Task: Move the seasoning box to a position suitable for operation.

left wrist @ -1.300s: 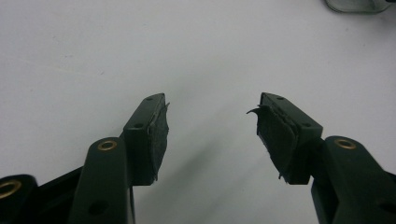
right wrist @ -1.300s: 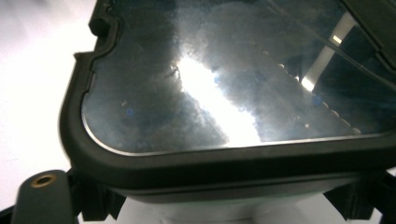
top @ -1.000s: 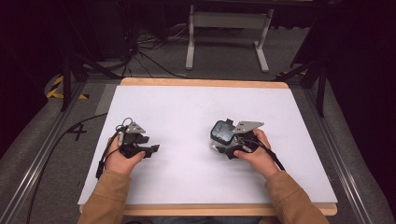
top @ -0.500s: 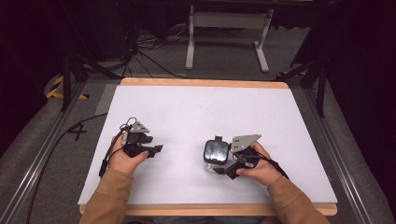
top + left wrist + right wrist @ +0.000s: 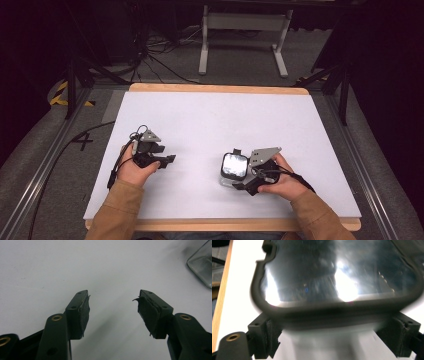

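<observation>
A square glass container [image 5: 233,165] with a dark-rimmed clear lid is held just above the white table [image 5: 215,120], right of the middle. My right gripper [image 5: 240,175] is shut on it. In the right gripper view the lid [image 5: 337,277] looms large and blurred, its dark rim pinched between the two pads [image 5: 265,336] of my right gripper [image 5: 331,338]. My left gripper [image 5: 167,160] stays low over the table at the left, open and empty. In the left gripper view my left gripper [image 5: 112,307] has bare table in its gap, and a corner of the glass container [image 5: 202,263] shows at the top right.
The white table top has a wooden edge [image 5: 220,89] at the far side and another along the front. Behind the table stands a metal frame [image 5: 242,35], with cables [image 5: 160,60] on the floor. Grey rails run along both sides.
My right gripper has carried the container toward the table's near edge and slightly left. The left gripper has barely moved.
</observation>
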`<state>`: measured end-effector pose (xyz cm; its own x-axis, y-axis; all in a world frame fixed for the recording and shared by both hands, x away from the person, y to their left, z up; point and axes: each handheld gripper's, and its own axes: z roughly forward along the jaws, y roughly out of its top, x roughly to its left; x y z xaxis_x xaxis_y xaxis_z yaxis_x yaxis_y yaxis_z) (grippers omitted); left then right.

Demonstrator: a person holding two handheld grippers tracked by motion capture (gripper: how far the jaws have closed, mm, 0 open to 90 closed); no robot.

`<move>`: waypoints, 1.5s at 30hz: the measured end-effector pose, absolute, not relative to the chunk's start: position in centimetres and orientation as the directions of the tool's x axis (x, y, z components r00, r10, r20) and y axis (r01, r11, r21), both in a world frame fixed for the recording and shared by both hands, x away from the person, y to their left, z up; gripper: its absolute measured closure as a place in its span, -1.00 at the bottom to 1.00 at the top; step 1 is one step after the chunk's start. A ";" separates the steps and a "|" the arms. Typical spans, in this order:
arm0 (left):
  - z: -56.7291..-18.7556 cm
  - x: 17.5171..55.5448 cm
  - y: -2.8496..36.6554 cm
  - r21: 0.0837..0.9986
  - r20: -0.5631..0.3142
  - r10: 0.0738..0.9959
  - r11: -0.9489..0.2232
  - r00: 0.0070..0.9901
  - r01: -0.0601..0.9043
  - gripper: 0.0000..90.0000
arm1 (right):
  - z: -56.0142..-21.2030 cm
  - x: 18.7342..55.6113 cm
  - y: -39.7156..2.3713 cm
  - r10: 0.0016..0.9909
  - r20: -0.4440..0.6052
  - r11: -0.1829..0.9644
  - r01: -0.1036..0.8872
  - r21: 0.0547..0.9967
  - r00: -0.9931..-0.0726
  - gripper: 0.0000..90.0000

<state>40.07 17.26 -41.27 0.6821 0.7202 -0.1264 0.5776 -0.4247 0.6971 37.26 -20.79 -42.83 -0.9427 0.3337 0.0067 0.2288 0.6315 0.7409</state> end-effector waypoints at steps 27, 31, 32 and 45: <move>-42.1 37.5 6.1 0.717 -0.185 0.440 -0.551 0.879 0.427 0.99 | -40.4 36.9 -27.0 0.555 0.012 0.546 0.375 0.750 -0.832 0.99; -42.5 37.3 5.1 0.717 -0.193 0.412 -0.560 0.890 0.415 0.99 | -40.3 37.0 -27.3 0.560 0.013 0.537 0.375 0.755 -0.829 0.99; -42.5 37.3 5.0 0.709 -0.183 0.406 -0.576 0.896 0.406 0.99 | -40.3 37.0 -27.4 0.561 0.018 0.535 0.379 0.755 -0.828 0.99; -42.5 36.1 3.6 0.678 -0.190 0.335 -0.635 0.923 0.370 0.99 | -40.1 37.2 -27.9 0.574 0.025 0.523 0.389 0.758 -0.819 0.99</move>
<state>36.07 3.61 -42.48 0.9227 0.3353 -0.1903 0.3705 -0.6346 0.6783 37.15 -27.86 -40.07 -0.8186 0.5738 0.0248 0.3893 0.5226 0.7585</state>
